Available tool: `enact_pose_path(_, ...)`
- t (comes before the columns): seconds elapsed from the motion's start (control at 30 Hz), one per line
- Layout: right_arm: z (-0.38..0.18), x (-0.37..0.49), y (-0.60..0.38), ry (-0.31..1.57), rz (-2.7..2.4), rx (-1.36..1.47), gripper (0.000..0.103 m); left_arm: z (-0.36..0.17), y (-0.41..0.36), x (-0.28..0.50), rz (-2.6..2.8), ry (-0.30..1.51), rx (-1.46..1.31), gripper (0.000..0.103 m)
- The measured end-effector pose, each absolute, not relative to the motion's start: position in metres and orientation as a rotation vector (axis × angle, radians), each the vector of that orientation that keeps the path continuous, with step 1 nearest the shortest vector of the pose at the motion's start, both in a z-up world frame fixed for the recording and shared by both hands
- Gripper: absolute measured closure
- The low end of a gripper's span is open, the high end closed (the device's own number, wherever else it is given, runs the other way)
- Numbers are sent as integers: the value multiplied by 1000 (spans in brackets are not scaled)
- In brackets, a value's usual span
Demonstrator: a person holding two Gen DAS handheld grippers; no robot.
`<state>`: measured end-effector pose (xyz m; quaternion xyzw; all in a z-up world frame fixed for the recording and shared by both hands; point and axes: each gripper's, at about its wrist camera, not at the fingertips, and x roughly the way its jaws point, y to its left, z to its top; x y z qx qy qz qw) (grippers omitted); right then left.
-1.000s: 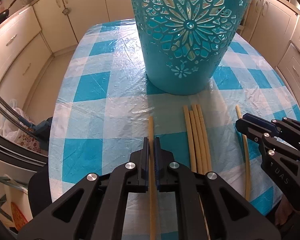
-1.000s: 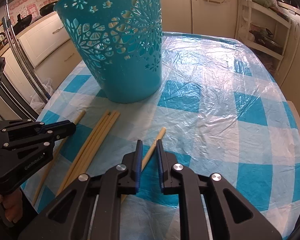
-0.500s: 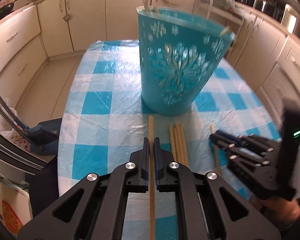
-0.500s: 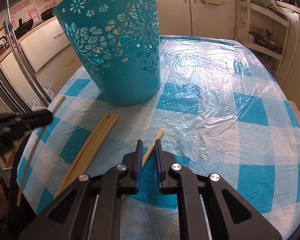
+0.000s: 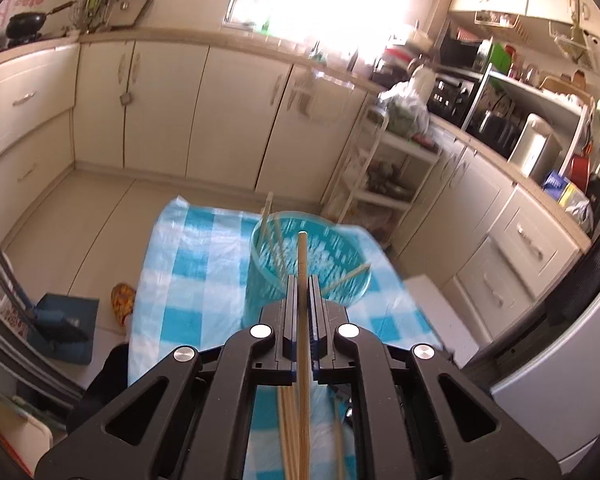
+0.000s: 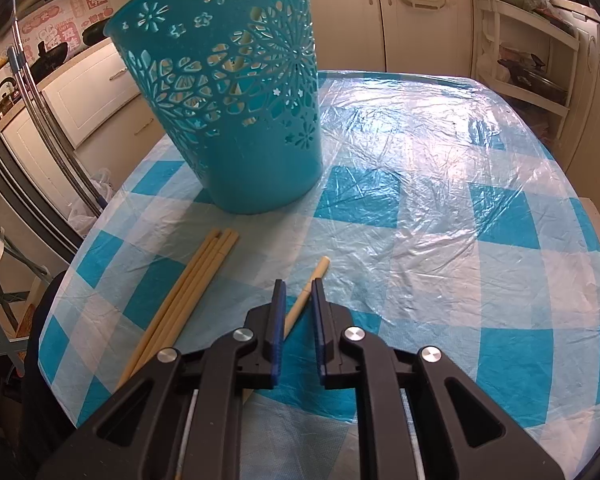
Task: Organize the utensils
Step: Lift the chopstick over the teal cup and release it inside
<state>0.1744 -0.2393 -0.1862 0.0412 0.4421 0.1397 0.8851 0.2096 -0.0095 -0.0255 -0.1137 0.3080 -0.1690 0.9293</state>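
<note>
Our left gripper (image 5: 302,280), clamped on a chopstick (image 5: 302,256), points its long axis toward twelve o'clock, over the teal basket (image 5: 356,288) mouth just beyond.

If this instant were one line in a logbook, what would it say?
left gripper: shut on chopstick, above teal basket | right gripper: straddling single chopstick on table | bundle: waiting

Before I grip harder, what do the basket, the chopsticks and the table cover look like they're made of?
Basket: looks like moulded plastic, teal, smooth with a slight sheen; thin walls pierced with flower cut-outs.
Chopsticks: probably bamboo or light wood, pale tan and matte; grain too fine to confirm.
Table cover: checked blue and white layer under clear plastic film, judging by glossy wrinkles and glare.
</note>
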Motion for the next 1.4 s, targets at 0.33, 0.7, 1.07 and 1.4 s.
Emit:
enact_pose_path(0.33,-187,176,-243,922,310,118,89,28,-37,256,-298,419,-260,98)
enact_pose_path(0.7,-187,175,-236,916,318,92,83,24,-54,306,-211,317,-276,98)
enact_pose_path(1.07,-187,175,-241,918,328,113,83,-31,-63,336,-108,362,-227,98)
enact_pose_path(1.4,-187,175,-241,916,321,95,83,-67,-71,310,-73,445,-87,94)
